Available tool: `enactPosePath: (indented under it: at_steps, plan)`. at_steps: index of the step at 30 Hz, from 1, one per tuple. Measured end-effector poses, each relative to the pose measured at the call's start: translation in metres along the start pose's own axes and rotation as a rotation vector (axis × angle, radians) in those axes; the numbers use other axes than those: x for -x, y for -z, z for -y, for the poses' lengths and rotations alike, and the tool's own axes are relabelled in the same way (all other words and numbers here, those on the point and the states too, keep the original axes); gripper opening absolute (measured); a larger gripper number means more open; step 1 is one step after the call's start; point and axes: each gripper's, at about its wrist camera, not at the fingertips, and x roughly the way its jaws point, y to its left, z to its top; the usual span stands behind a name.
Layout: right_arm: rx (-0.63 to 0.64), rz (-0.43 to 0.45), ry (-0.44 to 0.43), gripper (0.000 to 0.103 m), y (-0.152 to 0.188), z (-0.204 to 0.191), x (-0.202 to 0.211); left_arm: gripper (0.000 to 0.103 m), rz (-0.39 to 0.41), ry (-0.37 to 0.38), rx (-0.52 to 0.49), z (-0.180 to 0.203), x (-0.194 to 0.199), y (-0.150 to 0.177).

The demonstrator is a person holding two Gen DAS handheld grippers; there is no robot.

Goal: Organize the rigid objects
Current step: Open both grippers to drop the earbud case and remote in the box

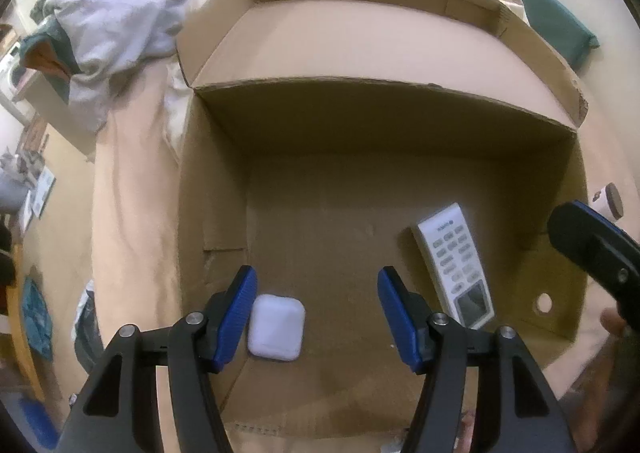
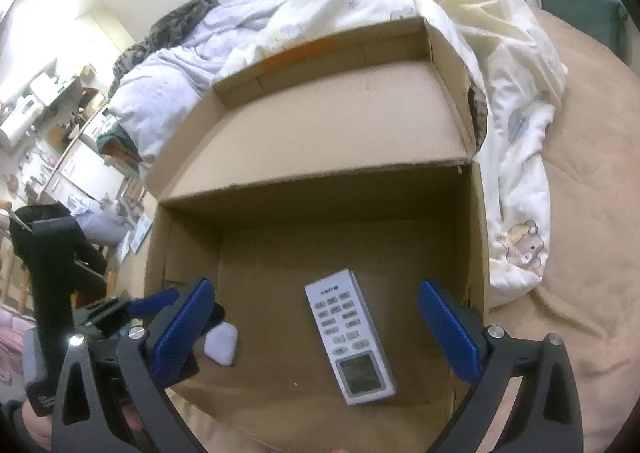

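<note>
1. Left wrist view: left tongs [image 1: 316, 313] are spread apart over the open cardboard box [image 1: 384, 125]. They pinch nothing. A small white case [image 1: 276, 327] lies on the box floor, just beside the left blue pad. A white remote [image 1: 456, 269] lies further right in the box.

2. Right wrist view: right tongs [image 2: 316, 325] are spread wide and hold nothing. The remote [image 2: 350, 335] lies flat on the box floor between the pads. The white case [image 2: 221, 343] sits near the left pad. The box [image 2: 320, 189] rests on a bed [image 2: 592, 213].

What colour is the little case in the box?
White; the little case shows best in the left wrist view.
</note>
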Motion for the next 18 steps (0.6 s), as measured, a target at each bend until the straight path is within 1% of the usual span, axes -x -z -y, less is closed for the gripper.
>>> enactPosePath:
  at_steps: [7,11,13,14,17,18]
  plan:
    - [0.001,0.026,0.041,0.103,0.000,0.000,0.003,0.060,0.007,0.018,0.049,-0.010,0.006,-0.001]
    - [-0.053,0.049,0.023,0.103,0.000,0.008,0.008,0.060,0.042,-0.019,0.051,-0.013,0.015,0.000]
    - [-0.064,0.063,0.026,0.103,0.001,0.011,0.011,0.077,0.064,-0.026,0.053,-0.014,0.021,-0.001]
    - [-0.066,0.072,0.032,0.103,0.002,0.011,0.013,0.087,0.071,-0.004,0.053,-0.014,0.024,0.000]
    - [-0.063,0.082,0.048,0.103,0.003,0.013,0.017,0.091,0.088,-0.004,0.044,-0.013,0.031,0.003]
    - [-0.066,0.084,0.050,0.103,0.003,0.014,0.019,0.096,0.097,-0.002,0.036,-0.012,0.034,0.004]
